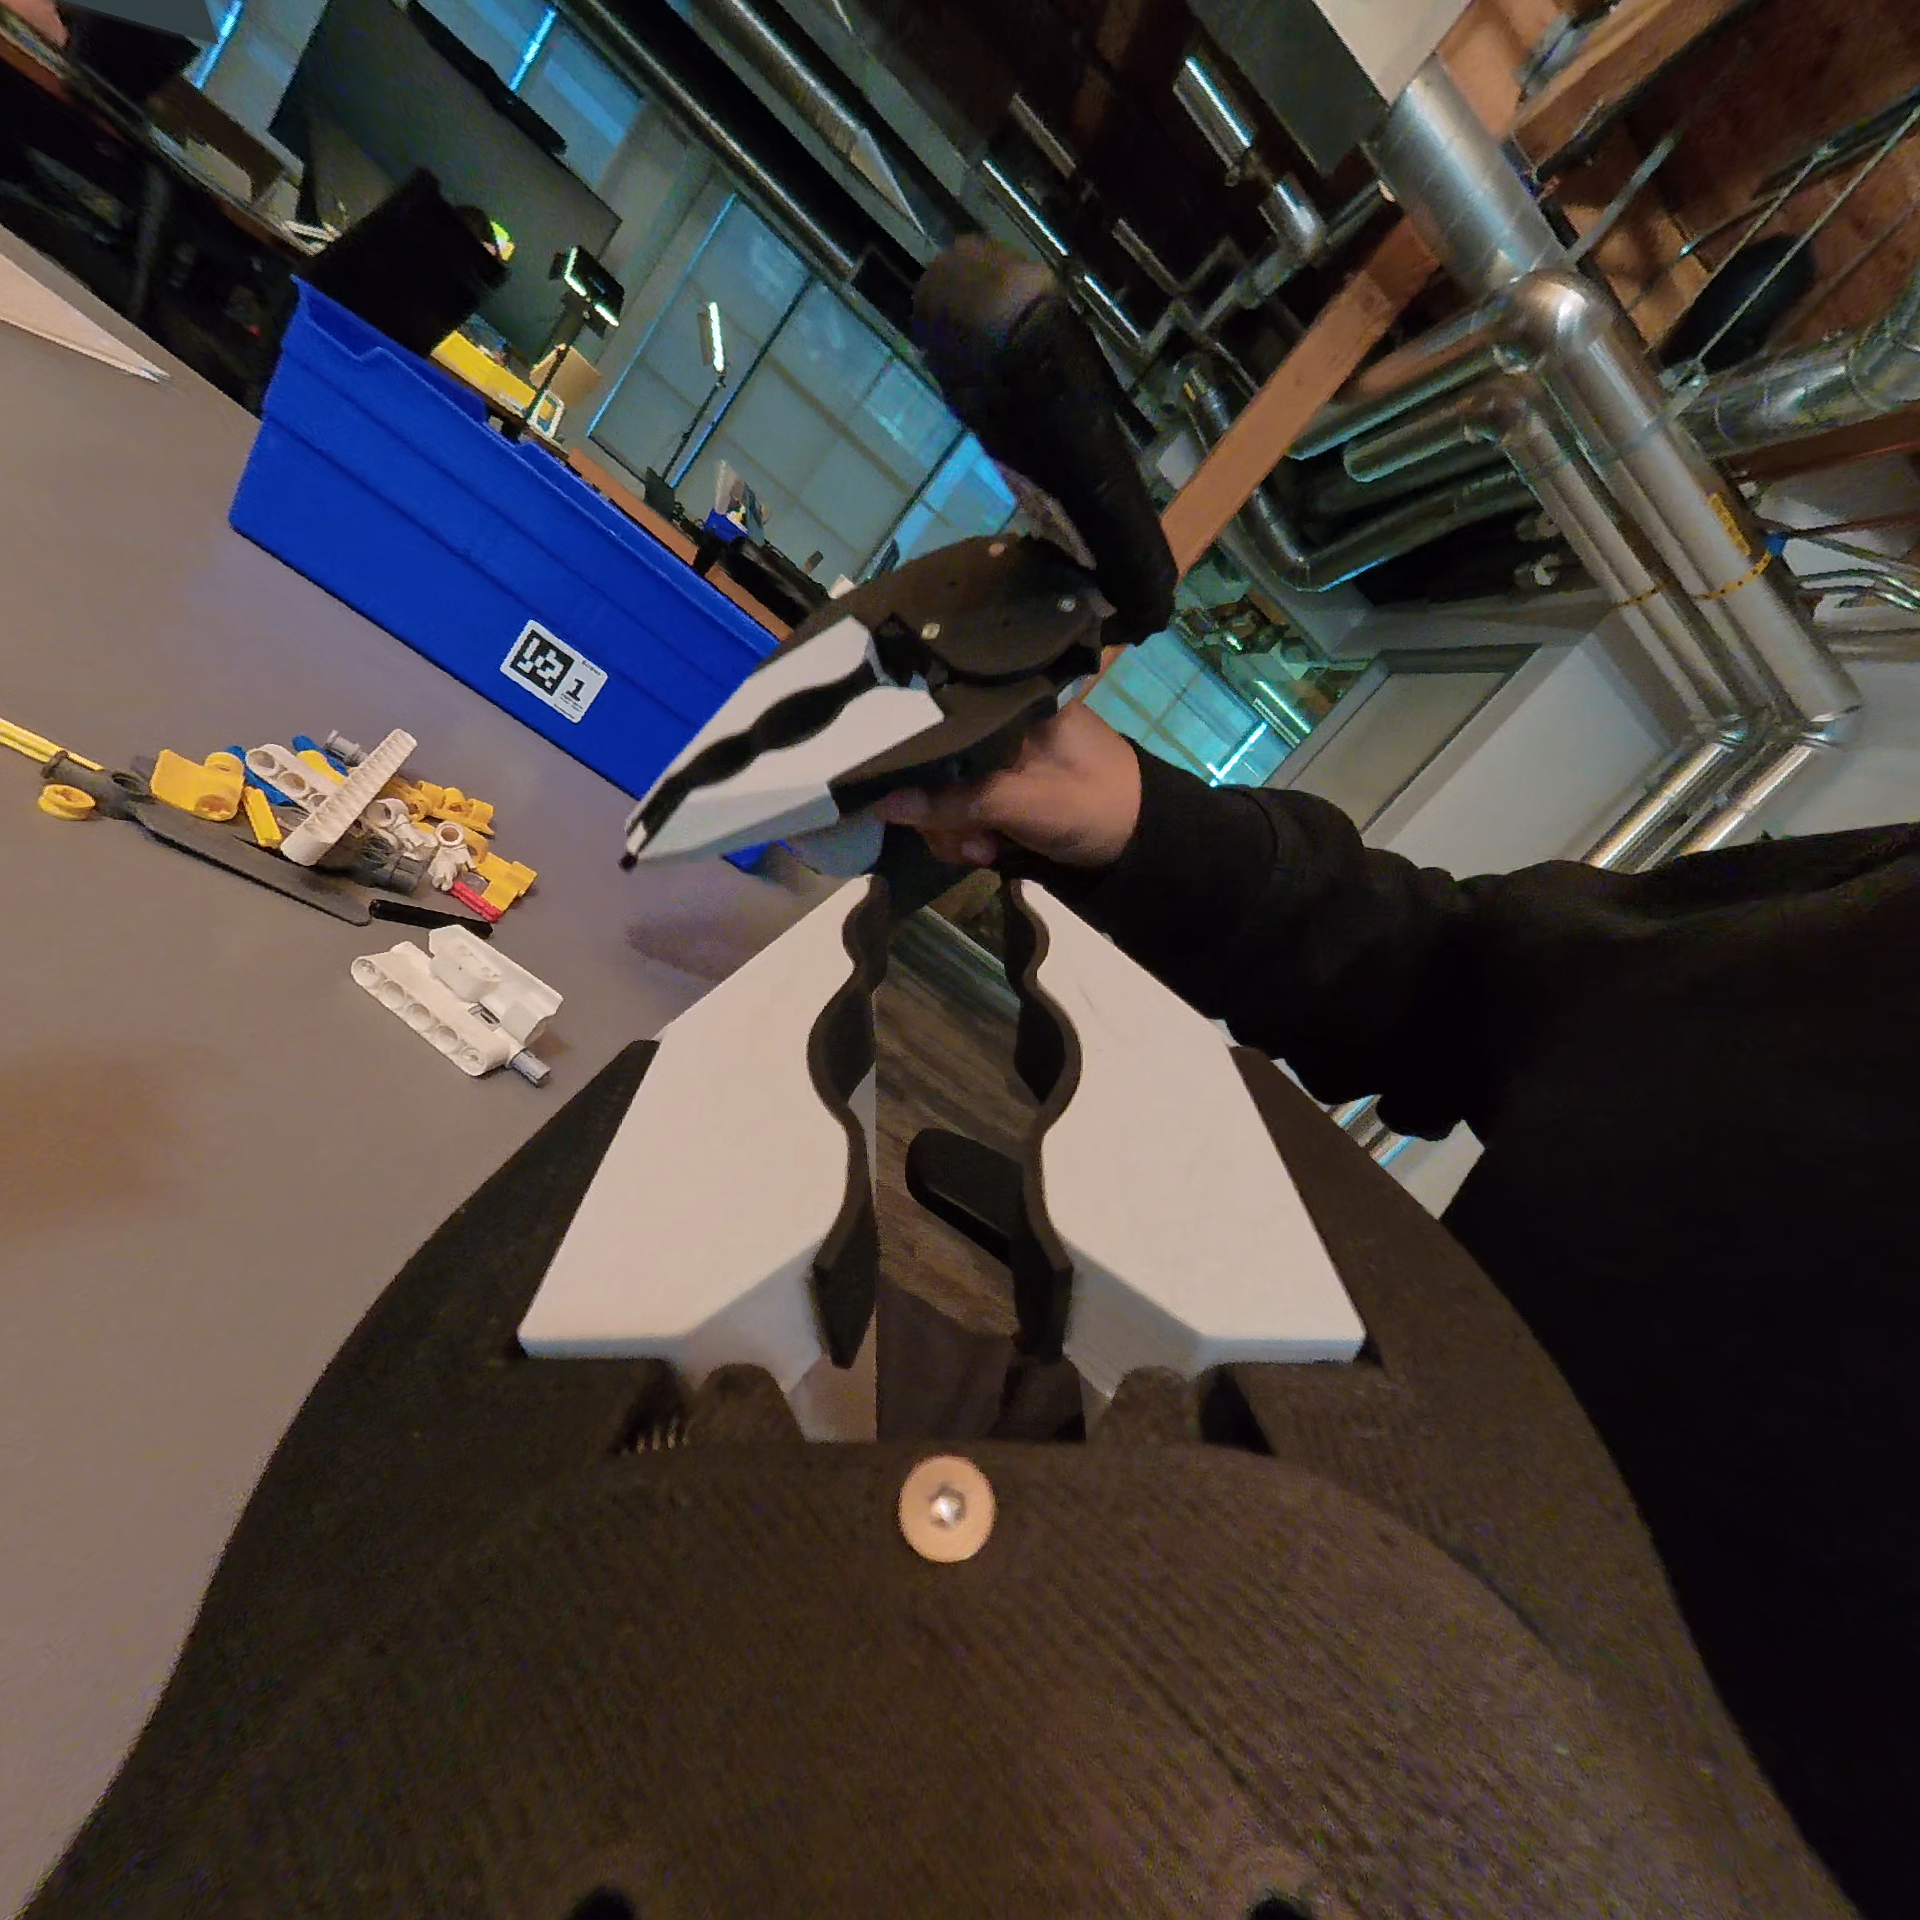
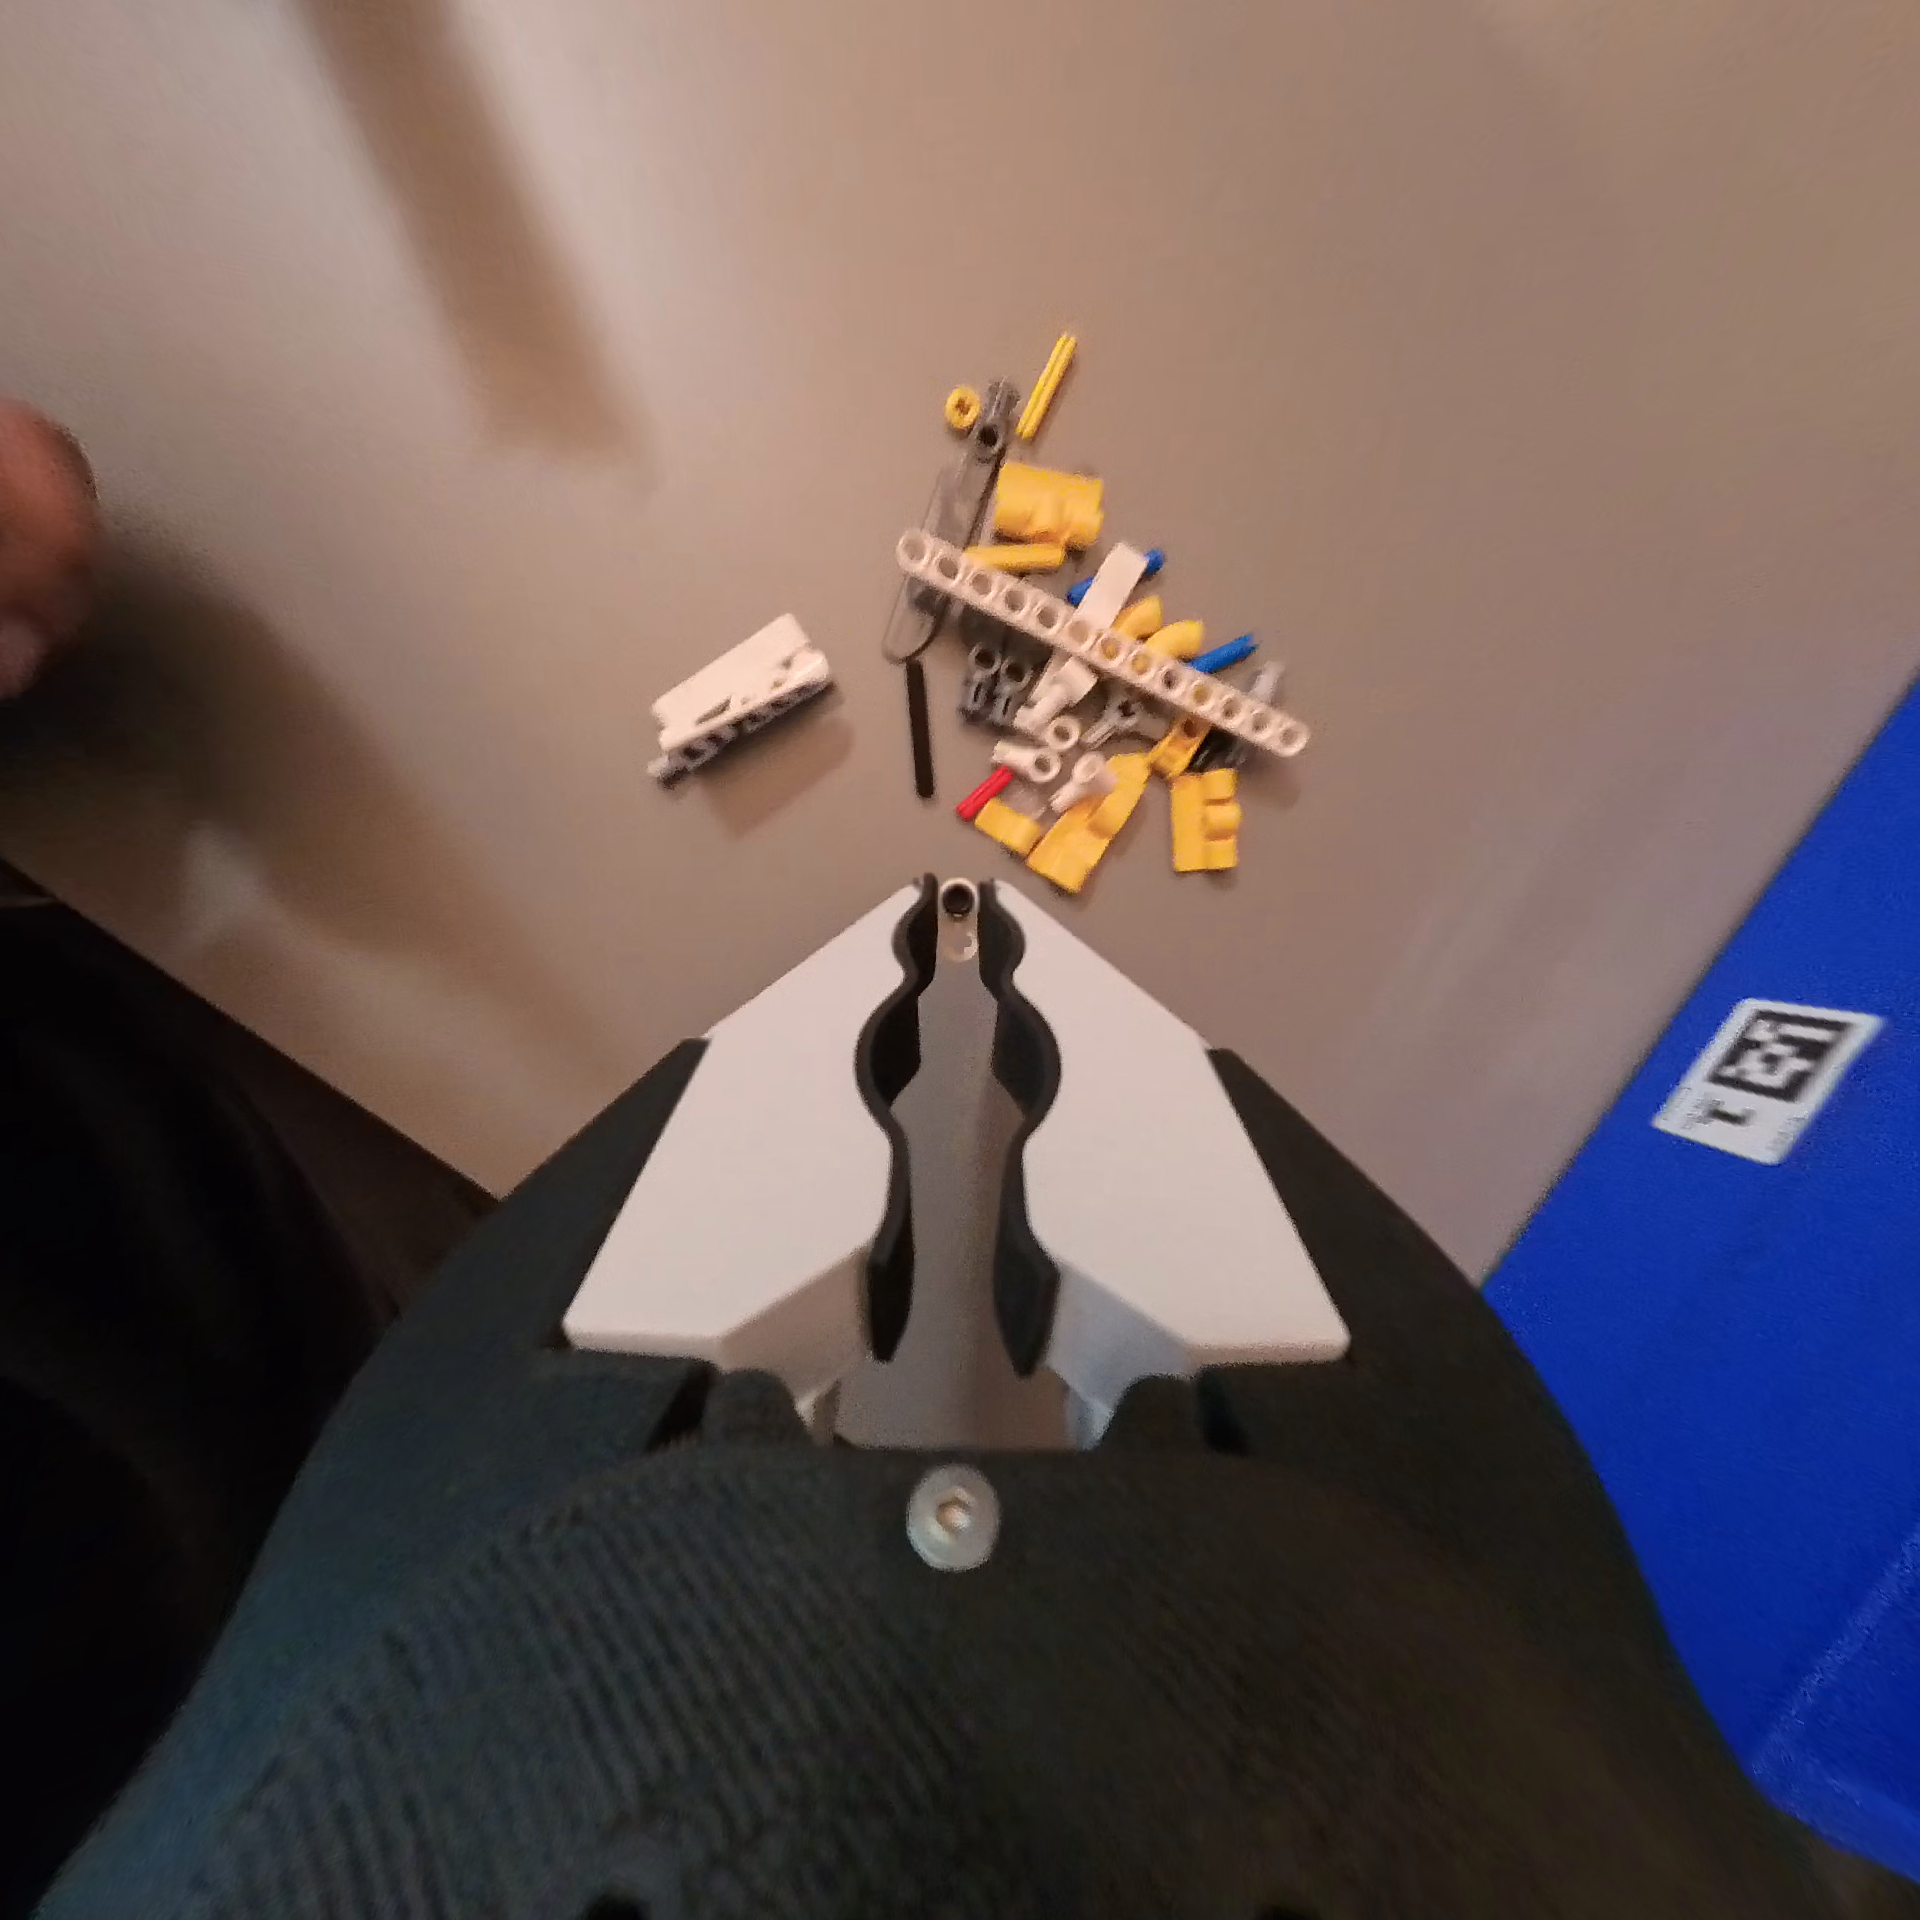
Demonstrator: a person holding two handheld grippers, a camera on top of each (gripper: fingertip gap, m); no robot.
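My right gripper (image 2: 958,896) is shut on a small white connector piece (image 2: 957,900) with a round hole, pinched at the fingertips above the grey table (image 2: 1455,520). It also shows in the left wrist view (image 1: 636,844), held in a hand, with its tips pointing down towards the table. My left gripper (image 1: 948,896) is open and empty, raised and tilted, just below the right gripper. A pile of yellow, white, blue and grey building pieces (image 2: 1101,675) lies ahead of the right gripper and shows in the left wrist view (image 1: 343,821). A white assembled block (image 2: 743,696) (image 1: 462,997) lies beside the pile.
A blue bin (image 1: 468,530) with a square marker label stands on the table behind the pile; it is at the right edge of the right wrist view (image 2: 1766,1299). A person's black sleeve (image 1: 1455,987) reaches across. A black axle (image 2: 920,738) lies by the pile.
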